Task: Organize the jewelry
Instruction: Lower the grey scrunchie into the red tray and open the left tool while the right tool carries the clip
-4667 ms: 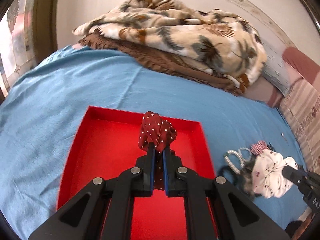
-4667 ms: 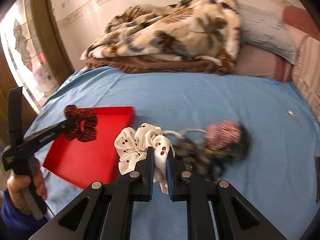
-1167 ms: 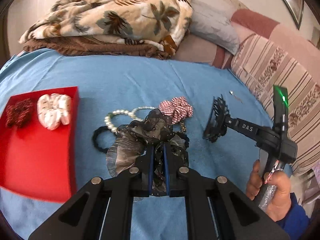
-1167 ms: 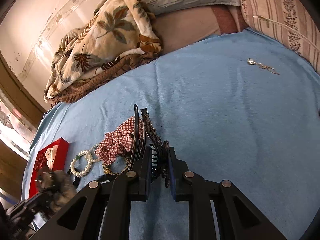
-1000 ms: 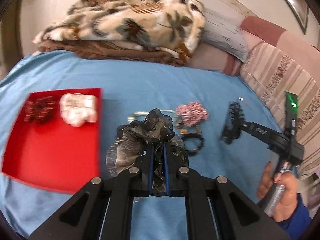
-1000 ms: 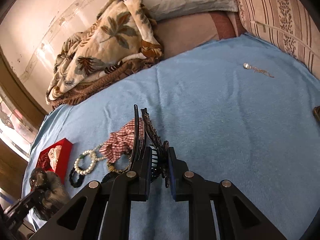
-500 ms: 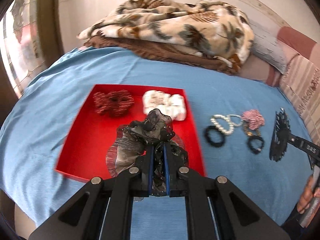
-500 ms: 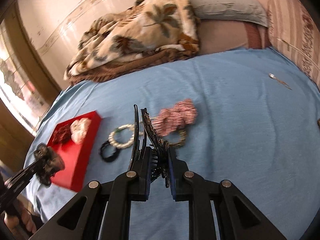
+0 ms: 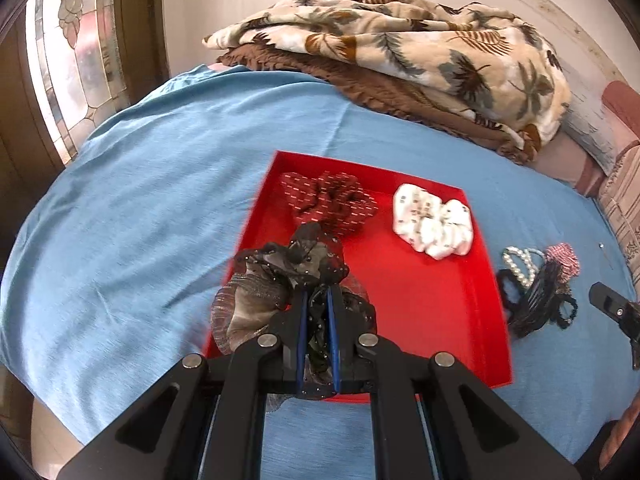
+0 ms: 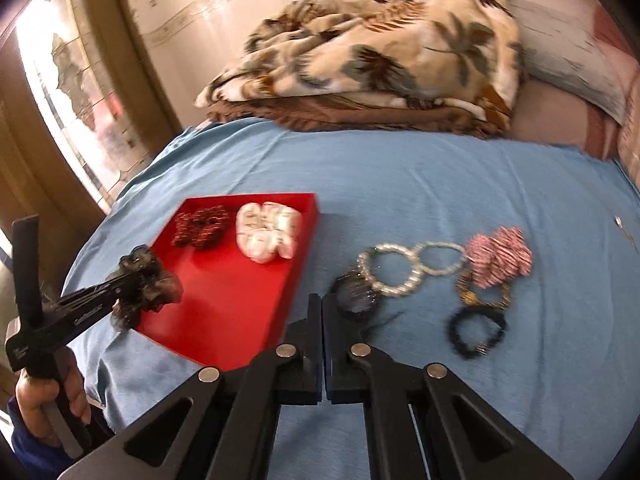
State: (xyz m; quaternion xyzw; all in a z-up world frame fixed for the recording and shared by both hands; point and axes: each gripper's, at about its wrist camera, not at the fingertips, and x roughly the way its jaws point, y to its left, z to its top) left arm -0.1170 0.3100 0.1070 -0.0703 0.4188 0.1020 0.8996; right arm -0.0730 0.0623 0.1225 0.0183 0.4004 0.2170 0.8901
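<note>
Blue sheet covers the bed (image 10: 440, 184), with a leaf-print blanket (image 10: 372, 56) heaped at its far end by the wall. At the left edge of the right wrist view a hand (image 10: 48, 396) holds the left tongs (image 9: 316, 300), which are pinching a dark sheer scrunchie (image 9: 276, 280) held over the near left corner of the red tray (image 10: 224, 308). Inside the tray, toward its far side, a dark red dotted scrunchie (image 9: 332, 204) lies to the left and a white printed scrunchie (image 9: 432, 224) to the right, apart from each other. Right of the tray, on the sheet, lies a loose cluster: a black hair claw (image 9: 536, 308) just beside the tray wall, pearl bracelets (image 10: 408, 268), a pink striped scrunchie (image 10: 500, 256), a gold-and-black band (image 10: 484, 296) and a black hair tie (image 10: 476, 332). The right tongs (image 10: 322, 304) are pressed together with nothing between them, tips just above the sheet between tray and cluster
</note>
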